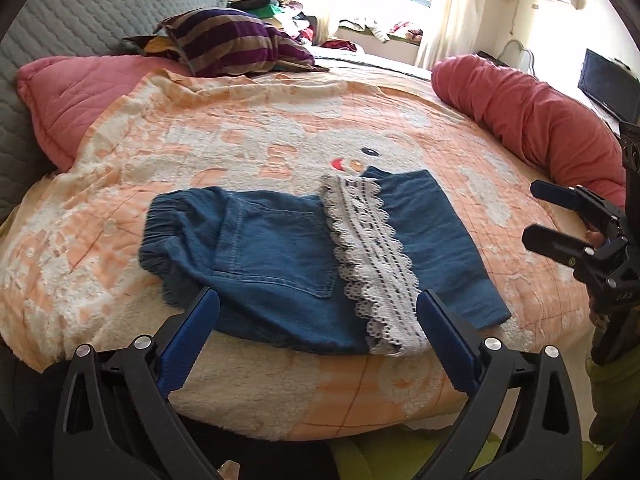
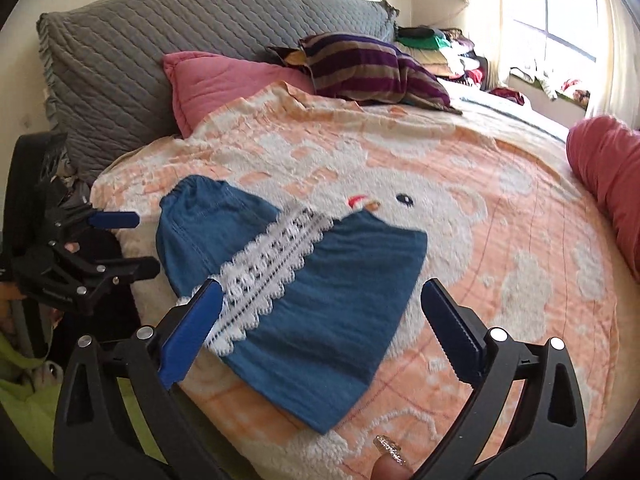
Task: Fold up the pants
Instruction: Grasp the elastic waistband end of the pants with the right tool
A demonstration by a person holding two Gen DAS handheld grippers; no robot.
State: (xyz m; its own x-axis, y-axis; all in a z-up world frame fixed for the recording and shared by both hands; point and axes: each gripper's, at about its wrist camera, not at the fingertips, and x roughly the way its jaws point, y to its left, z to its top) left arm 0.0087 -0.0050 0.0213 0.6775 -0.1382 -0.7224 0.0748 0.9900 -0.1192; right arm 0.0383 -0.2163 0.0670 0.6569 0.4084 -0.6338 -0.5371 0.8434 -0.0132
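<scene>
Blue denim pants (image 1: 276,248) with a white lace band (image 1: 372,260) lie folded on the peach and white bear blanket (image 1: 240,140), near the bed's front edge. The elastic waist is on the left and the folded-over leg on the right. My left gripper (image 1: 318,294) hovers open just above the pants' near edge, nothing between its blue pads. The right gripper (image 1: 534,214) shows at the right edge, open too. In the right wrist view the pants (image 2: 320,320) and lace (image 2: 264,276) lie under my open right gripper (image 2: 322,285); the left gripper (image 2: 146,244) stands open at the left.
A red rolled quilt (image 1: 532,120) lies along the bed's right side. A pink pillow (image 1: 60,92), a striped purple pillow (image 1: 232,40) and a grey quilted headboard (image 1: 80,12) sit at the back. A fingertip with a glitter nail (image 2: 390,450) shows below.
</scene>
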